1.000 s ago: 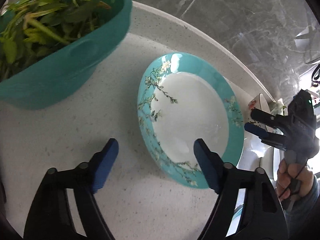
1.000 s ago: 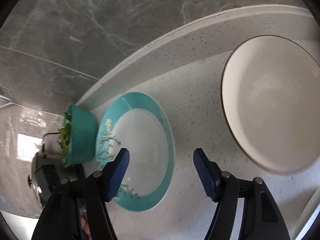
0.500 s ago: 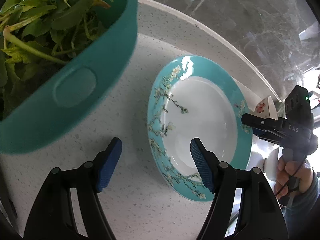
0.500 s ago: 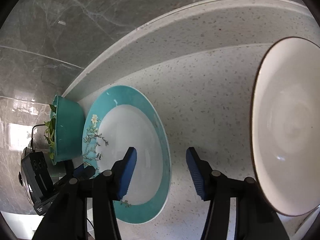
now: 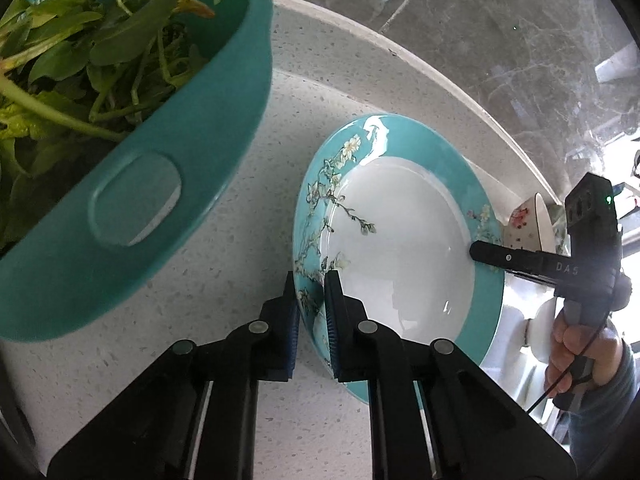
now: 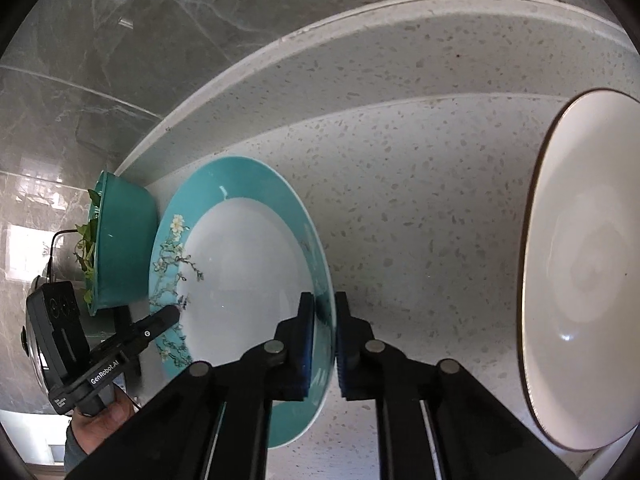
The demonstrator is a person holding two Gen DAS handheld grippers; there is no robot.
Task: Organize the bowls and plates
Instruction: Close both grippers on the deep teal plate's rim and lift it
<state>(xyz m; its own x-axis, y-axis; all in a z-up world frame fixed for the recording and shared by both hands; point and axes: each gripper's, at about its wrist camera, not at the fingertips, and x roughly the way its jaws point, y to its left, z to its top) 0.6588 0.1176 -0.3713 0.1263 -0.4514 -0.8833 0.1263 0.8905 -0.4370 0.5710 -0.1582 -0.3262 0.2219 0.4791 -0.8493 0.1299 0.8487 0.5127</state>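
Left gripper: bottom centre of left wrist view, black fingers w/ blue pads pinching the near-left rim of the plate, one pad on each face of the rim.
Right gripper: bottom centre of right wrist view, pads closed on the opposite rim of the same plate; seen also at right edge of left view, a hand around its handle.
Round teal-rimmed ceramic plate w/ white centre and blossom-branch print: centre of left view, on the counter or just above it, cannot tell which; held at two opposite sides. In right view it is at centre-left.
White speckled stone countertop: under all things.
Teal plastic colander-bowl full of green leafy vegetables: upper left of left view, near the plate, apart from it.
Large white ceramic bowl w/ thin dark rim: right side of right view, apart from the plate.
Small white bowl w/ red flower print: far right of left view, behind the plate.
Grey marble wall: top, farthest.
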